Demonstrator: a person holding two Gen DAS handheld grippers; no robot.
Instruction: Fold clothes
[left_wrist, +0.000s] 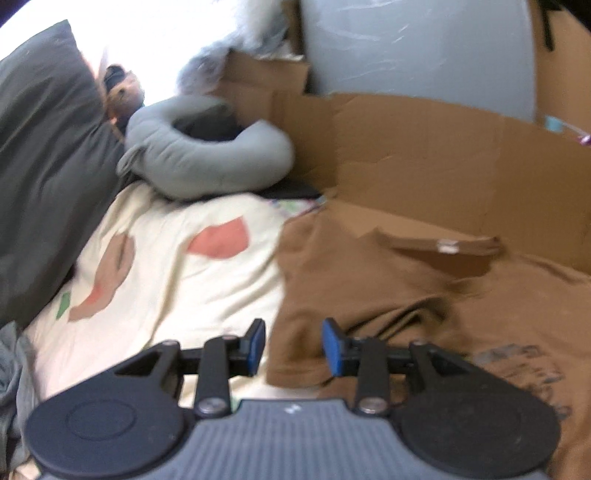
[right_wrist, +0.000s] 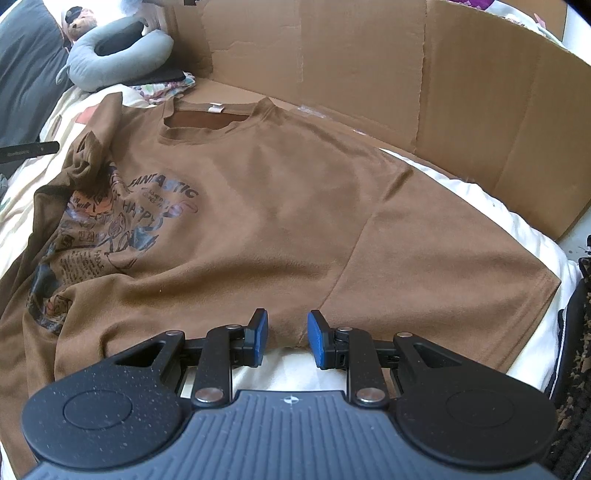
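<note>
One brown T-shirt (right_wrist: 258, 206) lies front-up on the bed (right_wrist: 480, 206), collar toward the far cardboard wall (right_wrist: 369, 55). Its printed graphic (right_wrist: 122, 218) faces up. The shirt's far sleeve is bunched and folded in over the print, while the near sleeve (right_wrist: 436, 280) lies flat and spread out. One white label shows inside the collar (right_wrist: 215, 108).

Two tools are in view, one per hand. The right tool (right_wrist: 287, 338) sits at the shirt's side edge near the armpit, its two blue pads parted by a small gap, with nothing between them; the cloth lies just beyond the tips. The left tool (left_wrist: 293, 345) hovers over the shirt's edge where brown cloth meets the cream patterned bedcover (left_wrist: 177, 266), its two blue pads also apart and holding nothing.

Beyond the shirt rest one grey neck pillow (left_wrist: 207, 158), one dark grey pillow (left_wrist: 44, 166), and one small stuffed toy (left_wrist: 123, 94).
</note>
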